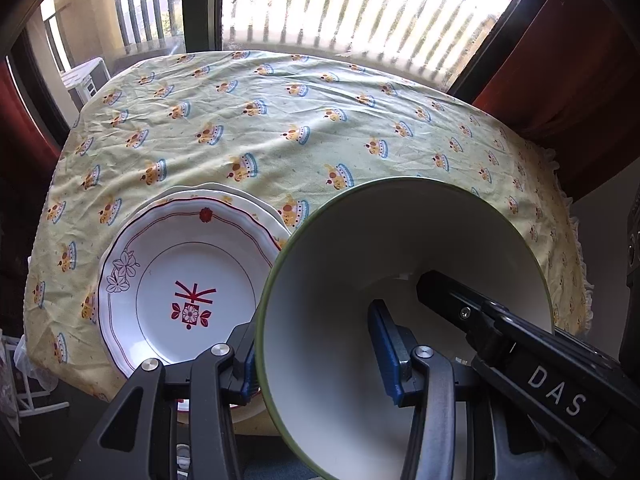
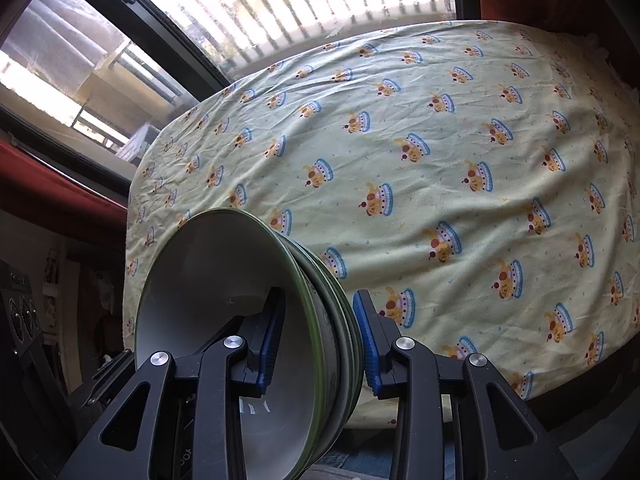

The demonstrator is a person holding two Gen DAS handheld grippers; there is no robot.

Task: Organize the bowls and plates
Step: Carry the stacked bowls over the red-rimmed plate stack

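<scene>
Near edge of desk: bowl stack (image 2: 224, 320), tipped on its side, mouth facing the cameras.
Bowl appearance: white inside, thin green rim; several nested green rims show behind the front one in the right wrist view.
Left gripper (image 1: 320, 344): fingers (image 1: 386, 344) closed part-way on the bowl stack (image 1: 400, 280), one blue pad inside the wall, the other outside at the left rim.
Right gripper (image 2: 320, 340): fingers (image 2: 368, 344) closed on the stack's walls, one pad inside, one pressed against the outer bowls.
Plates (image 1: 180, 280): stacked flat at near left of the desk, just left of the bowls; top plate white with scalloped red-lined rim, red centre motif and outlined flowers.
Desk (image 1: 320, 120): covered by a wrinkled pale yellow-green cloth printed with small repeated motifs.
Room: bright window (image 1: 340, 12) with railing bars at the far side; red curtains (image 1: 560, 60) at either side.
</scene>
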